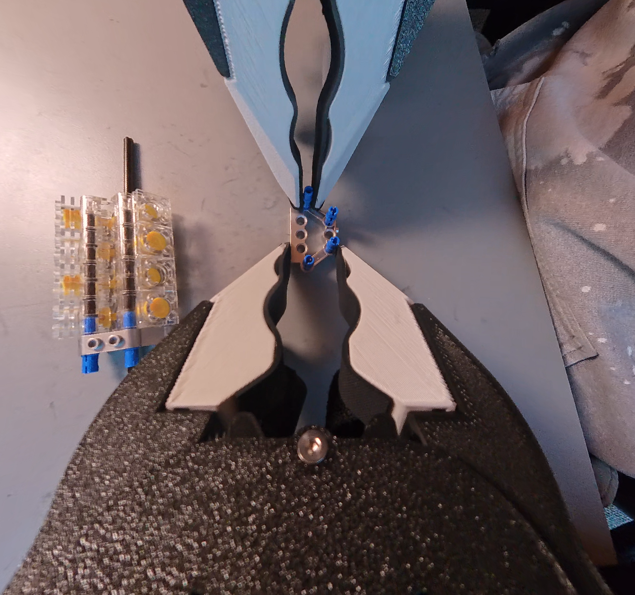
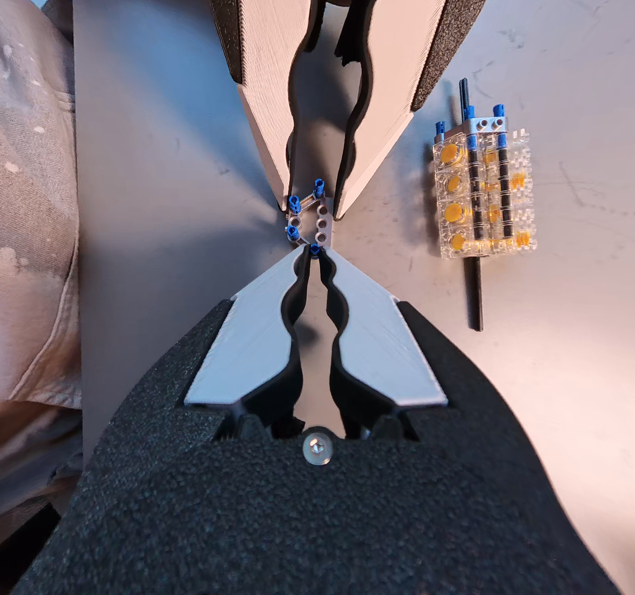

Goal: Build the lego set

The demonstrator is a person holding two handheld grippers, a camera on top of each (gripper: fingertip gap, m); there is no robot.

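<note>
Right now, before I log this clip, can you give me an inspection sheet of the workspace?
Surface: grey table, lightly scuffed.
Job's things: small grey holed frame carrying blue pins, between both tools.
Clutter: clear brick block with yellow discs and black axles, lying apart.
Grippers: left tool clamps the frame's sides; right tool shut on one blue pin at its corner.
Cables: nothing seen.
Surroundings: spattered cloth beyond the table edge.
</note>
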